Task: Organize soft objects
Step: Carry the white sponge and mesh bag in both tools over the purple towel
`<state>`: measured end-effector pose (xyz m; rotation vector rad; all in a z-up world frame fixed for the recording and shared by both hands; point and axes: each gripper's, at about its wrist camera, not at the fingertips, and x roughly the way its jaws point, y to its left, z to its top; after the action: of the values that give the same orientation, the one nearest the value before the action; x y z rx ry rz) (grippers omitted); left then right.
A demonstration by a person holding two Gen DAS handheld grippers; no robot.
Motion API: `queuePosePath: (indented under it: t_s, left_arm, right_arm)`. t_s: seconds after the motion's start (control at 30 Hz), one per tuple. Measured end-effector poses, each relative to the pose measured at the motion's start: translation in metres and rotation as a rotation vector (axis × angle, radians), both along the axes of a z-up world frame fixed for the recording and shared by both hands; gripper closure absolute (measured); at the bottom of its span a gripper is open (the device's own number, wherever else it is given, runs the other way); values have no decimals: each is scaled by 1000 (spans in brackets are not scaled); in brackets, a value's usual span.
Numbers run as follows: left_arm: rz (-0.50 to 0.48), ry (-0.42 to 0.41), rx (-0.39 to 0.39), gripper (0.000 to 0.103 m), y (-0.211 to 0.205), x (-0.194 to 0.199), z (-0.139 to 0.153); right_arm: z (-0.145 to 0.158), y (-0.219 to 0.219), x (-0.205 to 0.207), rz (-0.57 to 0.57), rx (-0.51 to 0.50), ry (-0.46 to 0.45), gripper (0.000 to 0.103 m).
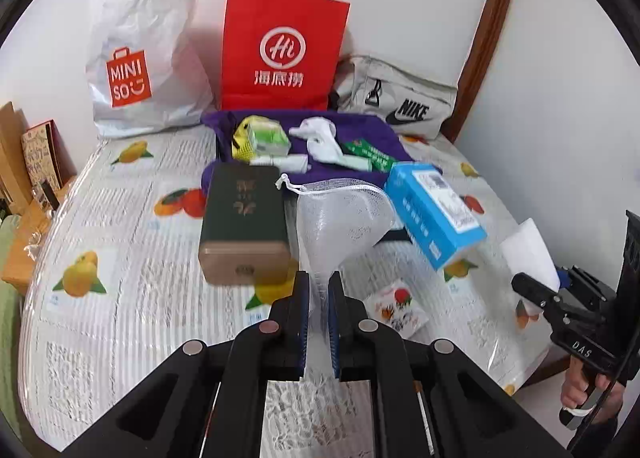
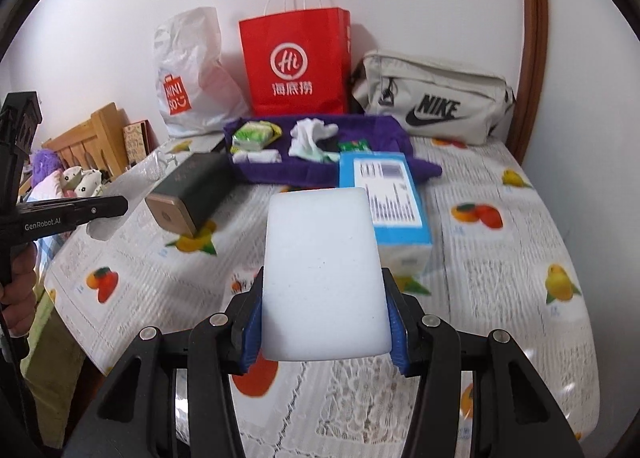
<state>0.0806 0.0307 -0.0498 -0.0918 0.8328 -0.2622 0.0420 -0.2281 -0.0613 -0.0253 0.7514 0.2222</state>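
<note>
White foam sponge block (image 2: 324, 274) sits dead centre in the right wrist view, wedged between the blue pads (image 2: 251, 332) of the right gripper (image 2: 325, 322); jaws are spread to the block's width and clamped on its lower edges, and it sticks up and forward over the table. In the left wrist view the same block shows at right edge, held off the table by that gripper. Left gripper (image 1: 318, 290): jaws nearly together, pinching the narrow lower end of a white mesh drawstring bag (image 1: 344, 218), which fans out upward into centre frame; its cord loops to the upper left. Readable text: white plastic bag (image 1: 144, 54) upper left says "MINISO"; red paper bag (image 1: 282, 54) top centre has a "Hi" logo with Chinese characters; grey pouch (image 1: 396, 98) upper right says "NIKE"; gripper bodies read "DAS" and "GenRobot.AI". Dark green tin (image 1: 244, 222) with a gold end lies left of the mesh bag, blue box (image 1: 434, 210) right of it; print on the box is too blurred to read. Behind them a purple cloth (image 1: 360, 134) carries small packets and what looks like a crumpled white rag (image 1: 318, 136). Fruit-print tablecloth (image 1: 120, 258) under everything.
</note>
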Motion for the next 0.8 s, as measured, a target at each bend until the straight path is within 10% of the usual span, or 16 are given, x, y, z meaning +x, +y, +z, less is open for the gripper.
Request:
queuePosePath:
  t_s: [0.8]
  left_arm:
    - [42,19,37,94,-20,101,19]
  right_arm:
    - [24,4,117,77,33,-10,53]
